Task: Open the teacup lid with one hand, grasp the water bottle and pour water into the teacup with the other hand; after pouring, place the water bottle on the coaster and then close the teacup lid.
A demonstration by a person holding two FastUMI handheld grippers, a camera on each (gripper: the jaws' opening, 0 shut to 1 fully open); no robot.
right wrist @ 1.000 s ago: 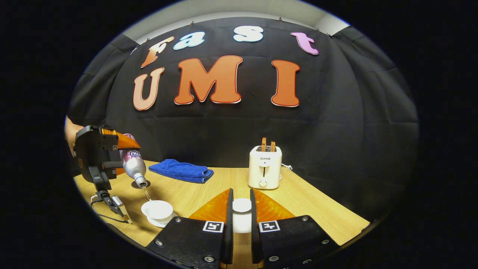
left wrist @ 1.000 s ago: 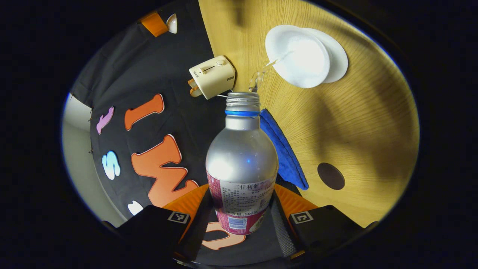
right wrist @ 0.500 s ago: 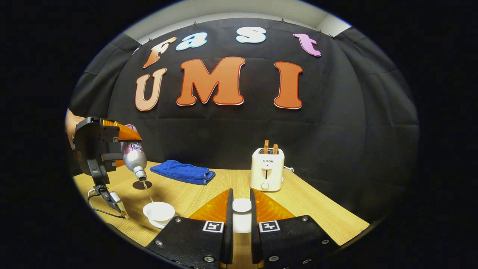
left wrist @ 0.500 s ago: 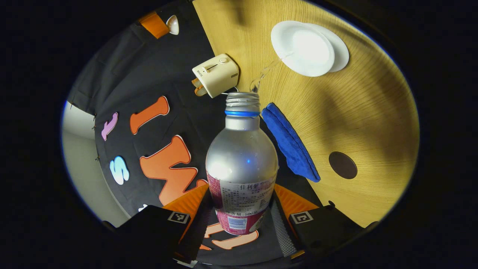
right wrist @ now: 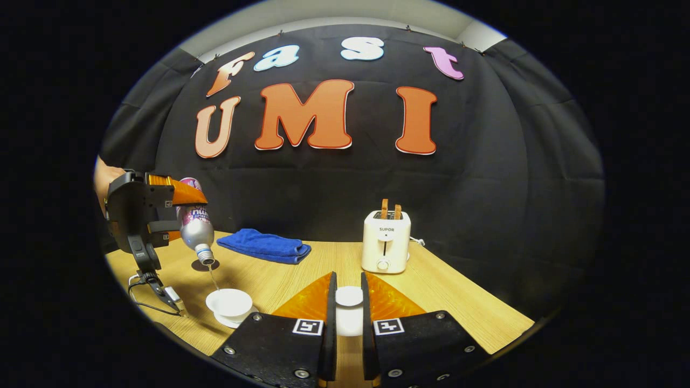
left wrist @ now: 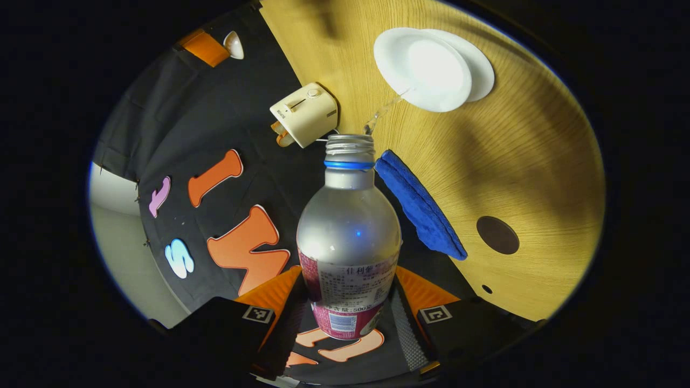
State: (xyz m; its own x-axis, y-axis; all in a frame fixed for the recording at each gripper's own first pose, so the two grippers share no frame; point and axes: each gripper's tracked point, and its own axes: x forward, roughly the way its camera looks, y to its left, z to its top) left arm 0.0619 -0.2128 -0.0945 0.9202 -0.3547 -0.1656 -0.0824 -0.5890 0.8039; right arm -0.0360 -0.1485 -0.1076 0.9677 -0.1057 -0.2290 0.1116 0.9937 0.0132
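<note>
One thin stream is being poured from the bottle (left wrist: 349, 226) into the teacup (left wrist: 423, 69). The bottle is pinched at its label by the left gripper (left wrist: 347, 315), mouth tilted above the cup. The lid (right wrist: 349, 296) is clamped by the right gripper (right wrist: 345, 318), well right of the cup. Fill level probably low; glare hides it. Tilt should be held steady, stream kept off the rim. The coaster (left wrist: 497, 235) waits beyond the cup.
</note>
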